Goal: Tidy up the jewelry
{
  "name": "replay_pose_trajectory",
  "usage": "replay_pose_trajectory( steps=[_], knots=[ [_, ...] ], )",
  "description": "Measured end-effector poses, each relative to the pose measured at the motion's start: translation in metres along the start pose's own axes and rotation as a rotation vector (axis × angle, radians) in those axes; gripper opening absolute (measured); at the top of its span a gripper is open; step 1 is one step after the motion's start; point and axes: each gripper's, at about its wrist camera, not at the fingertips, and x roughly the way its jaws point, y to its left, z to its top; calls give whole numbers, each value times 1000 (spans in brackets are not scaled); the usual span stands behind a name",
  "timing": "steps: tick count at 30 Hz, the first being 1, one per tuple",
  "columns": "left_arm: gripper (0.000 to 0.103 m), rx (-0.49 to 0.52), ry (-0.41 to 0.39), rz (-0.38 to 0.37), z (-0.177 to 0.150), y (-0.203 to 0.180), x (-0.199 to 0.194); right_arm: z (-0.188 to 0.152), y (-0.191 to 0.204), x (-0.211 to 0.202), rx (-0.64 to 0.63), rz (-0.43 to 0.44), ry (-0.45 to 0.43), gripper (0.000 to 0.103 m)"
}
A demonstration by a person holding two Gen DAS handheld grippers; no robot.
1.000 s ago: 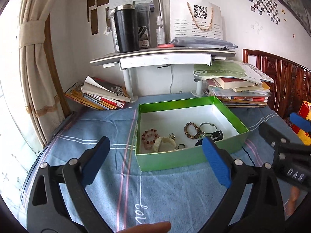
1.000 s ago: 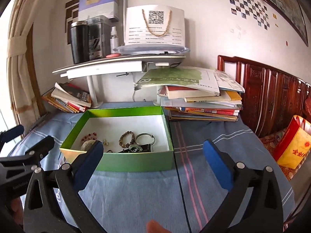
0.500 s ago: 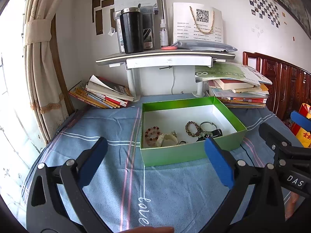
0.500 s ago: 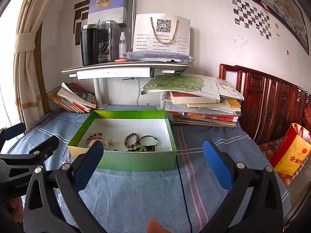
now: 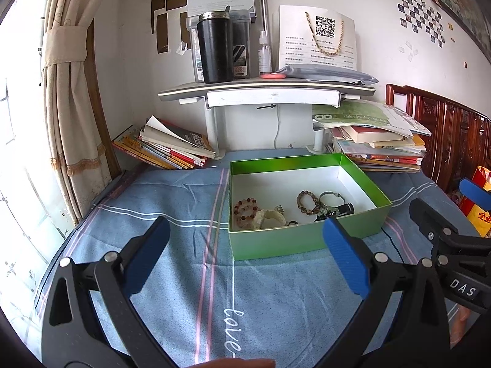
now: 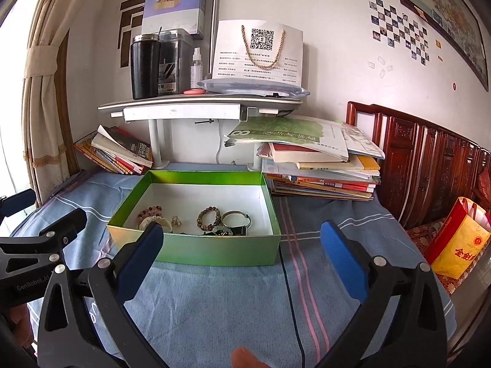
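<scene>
Sitting just right of centre in my left wrist view, the green box (image 5: pixel 307 239) is holding all the jewelry along its near wall. A reddish beaded bracelet (image 5: pixel 245 209) is lying at the left, touching a pale cream bangle (image 5: pixel 271 217); a brown beaded bracelet (image 5: pixel 305 202) and a silver bangle (image 5: pixel 331 197) are resting further right, with a small black cylinder (image 5: pixel 345 208) beside them. From my right wrist view the same box is sitting left of centre, and a small gold-coloured clasp piece (image 6: pixel 175 221) is lying between the two beaded bracelets.

I am holding my left gripper (image 5: pixel 245 257) low in the frame with its blue pads spread wide, gripping nothing, above the blue striped cloth (image 5: pixel 172 276). My right gripper (image 6: pixel 242 259) is likewise gaping wide with nothing between its pads, hovering near the box's front wall.

Behind the box, a stack of books (image 6: pixel 322 168) is piling up at the right, leaning books (image 5: pixel 165 147) are resting at the left, and a white shelf (image 5: pixel 267 89) is carrying a black tumbler (image 5: pixel 214 49) in the upper middle. A red and yellow bag (image 6: pixel 457 245) is standing at the right edge.
</scene>
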Motion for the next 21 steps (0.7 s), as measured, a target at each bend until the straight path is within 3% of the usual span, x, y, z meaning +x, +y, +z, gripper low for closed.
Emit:
replay_pose_trajectory(
  steps=[21],
  knots=[
    [99, 2, 0, 1, -1, -2, -2, -1, 0, 0, 1, 1, 1, 100]
  ],
)
